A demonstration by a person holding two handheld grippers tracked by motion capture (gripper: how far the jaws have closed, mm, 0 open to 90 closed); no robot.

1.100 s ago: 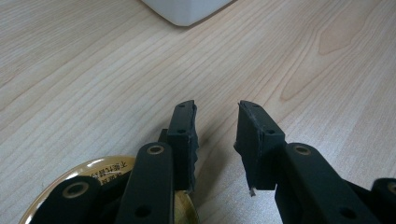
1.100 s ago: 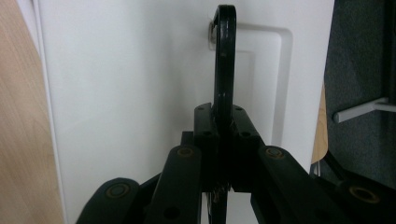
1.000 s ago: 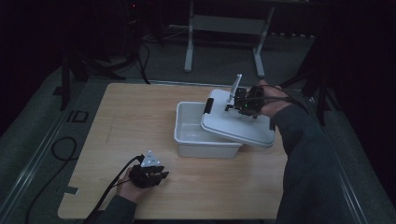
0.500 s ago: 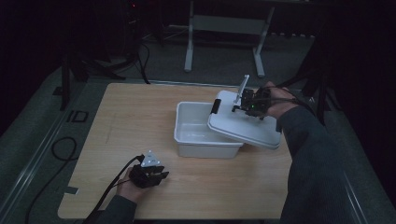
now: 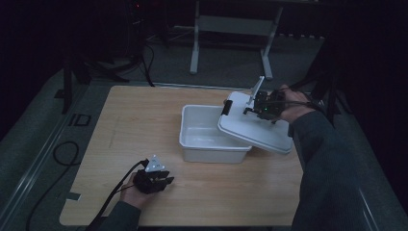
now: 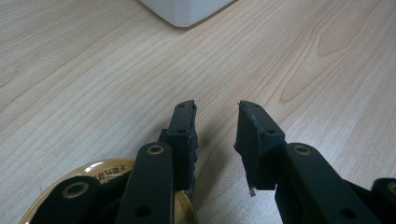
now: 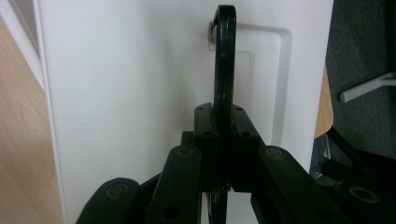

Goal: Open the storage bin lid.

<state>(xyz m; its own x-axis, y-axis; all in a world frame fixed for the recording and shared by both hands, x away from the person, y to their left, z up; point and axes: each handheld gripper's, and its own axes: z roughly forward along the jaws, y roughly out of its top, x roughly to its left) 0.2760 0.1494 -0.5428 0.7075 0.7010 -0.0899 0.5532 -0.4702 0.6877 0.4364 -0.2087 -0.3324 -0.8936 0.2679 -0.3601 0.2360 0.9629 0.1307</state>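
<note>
A white plastic bin [image 5: 204, 140] stands open on the wooden table [image 5: 134, 125], right of the middle. Its white lid [image 5: 257, 131] lies tilted over the bin's right rim and juts out past it to the right. My right gripper [image 5: 260, 109] is shut on the lid's black handle [image 7: 225, 56], which rises between the jaws from the lid's white top [image 7: 126, 93]. My left gripper [image 5: 162, 182] rests low near the table's front edge, left of the bin. Its jaws [image 6: 215, 114] stand apart over bare wood with nothing between them.
A corner of the bin [image 6: 187, 9] lies ahead of the left gripper. A gold round piece [image 6: 105, 170] sits under the left jaw's base. A white metal stand [image 5: 231, 29] is on the floor behind the table. A cable [image 5: 62, 154] lies on the floor at left.
The right gripper has carried the lid a little to the right and nearer, so more of the bin's inside shows. The left gripper has not moved.
</note>
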